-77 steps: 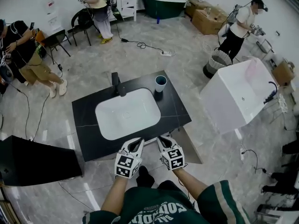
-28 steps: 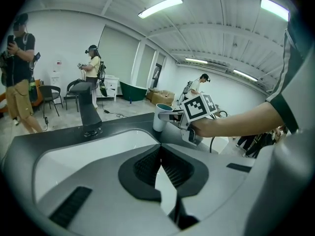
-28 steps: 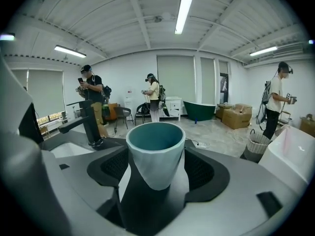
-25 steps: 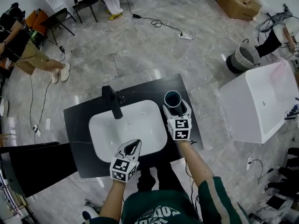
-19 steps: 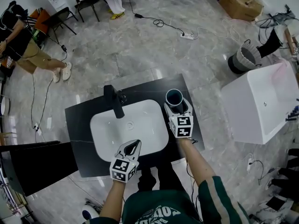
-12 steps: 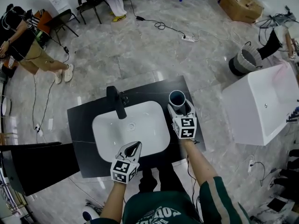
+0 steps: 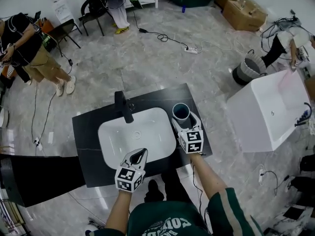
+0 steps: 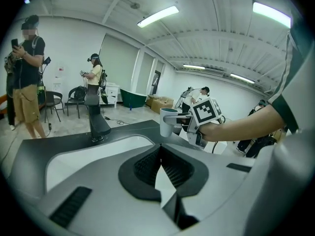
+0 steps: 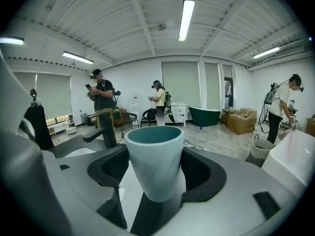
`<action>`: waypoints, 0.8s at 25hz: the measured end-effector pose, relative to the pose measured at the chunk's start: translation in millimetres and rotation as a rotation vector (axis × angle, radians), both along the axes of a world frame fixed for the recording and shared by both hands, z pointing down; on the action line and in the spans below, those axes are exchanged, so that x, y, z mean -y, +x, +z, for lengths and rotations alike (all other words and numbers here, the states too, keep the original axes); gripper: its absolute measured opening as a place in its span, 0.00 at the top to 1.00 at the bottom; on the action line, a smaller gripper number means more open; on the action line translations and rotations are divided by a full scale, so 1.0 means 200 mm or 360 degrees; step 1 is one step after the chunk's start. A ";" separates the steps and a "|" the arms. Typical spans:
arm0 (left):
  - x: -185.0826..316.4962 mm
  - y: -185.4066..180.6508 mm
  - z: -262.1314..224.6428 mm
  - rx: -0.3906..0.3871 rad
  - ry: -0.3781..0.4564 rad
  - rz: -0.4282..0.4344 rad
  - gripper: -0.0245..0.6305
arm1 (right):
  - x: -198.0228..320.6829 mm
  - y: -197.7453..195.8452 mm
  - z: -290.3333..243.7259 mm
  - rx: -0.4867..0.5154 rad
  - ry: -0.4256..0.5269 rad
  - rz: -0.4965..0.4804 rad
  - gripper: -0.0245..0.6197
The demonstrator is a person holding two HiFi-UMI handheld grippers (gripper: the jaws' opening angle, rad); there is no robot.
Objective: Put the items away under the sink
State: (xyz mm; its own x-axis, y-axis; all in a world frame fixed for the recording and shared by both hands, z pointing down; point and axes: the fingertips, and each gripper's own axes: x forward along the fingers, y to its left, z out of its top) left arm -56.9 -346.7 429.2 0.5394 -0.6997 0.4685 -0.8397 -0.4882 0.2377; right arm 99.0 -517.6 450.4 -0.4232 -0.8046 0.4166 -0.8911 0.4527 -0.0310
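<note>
Two grippers are in your hands above a black, matte, rectangular surface (image 7: 88, 132) with a smooth white basin (image 7: 133, 137), a rounded rectangle, sunk into it. Your right gripper (image 7: 184, 121) has its jaws clamped on the sides of a pale blue-green cup (image 7: 180, 111). The cup is a round tapering tumbler with faint spiral ridges and a darker teal inside. It is upright at the basin's 2 o'clock, near the surface's far right corner. Whether its base touches the surface cannot be told. Your left gripper (image 7: 140, 155) hovers at the basin's 6 o'clock, by the front edge, jaws together with nothing between them. A black angular faucet (image 7: 123, 104) stands at the basin's 11 o'clock.
</note>
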 end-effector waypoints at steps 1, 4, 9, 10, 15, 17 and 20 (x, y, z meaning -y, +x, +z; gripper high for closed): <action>-0.02 -0.01 -0.02 -0.0006 0.0018 0.0006 0.95 | -0.04 -0.01 -0.03 -0.0004 0.0011 -0.0006 0.45; -0.12 -0.04 -0.09 -0.0016 0.0058 0.0022 0.95 | -0.19 -0.05 -0.11 -0.0005 0.0028 -0.0017 0.45; -0.32 -0.07 -0.20 -0.0024 0.0126 0.0075 0.95 | -0.46 -0.08 -0.29 0.0003 0.0082 -0.0007 0.45; -0.36 -0.07 -0.23 -0.0027 0.0140 0.0087 0.95 | -0.52 -0.08 -0.32 0.0004 0.0091 -0.0007 0.45; -0.56 -0.07 -0.30 -0.0056 0.0181 0.0141 0.95 | -0.84 -0.14 -0.37 0.0023 0.0082 -0.0006 0.45; -0.62 -0.07 -0.31 -0.0066 0.0190 0.0160 0.95 | -0.96 -0.17 -0.36 0.0019 0.0066 -0.0021 0.45; -0.71 -0.06 -0.32 -0.0073 0.0197 0.0178 0.95 | -1.10 -0.20 -0.35 0.0004 0.0045 -0.0053 0.45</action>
State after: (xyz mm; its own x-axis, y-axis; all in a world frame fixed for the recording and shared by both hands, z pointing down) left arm -68.0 -205.2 364.5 0.6360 -0.6851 0.3553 -0.7682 -0.6059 0.2069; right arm 59.8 -298.0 379.7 -0.4511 -0.8014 0.3929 -0.8754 0.4829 -0.0200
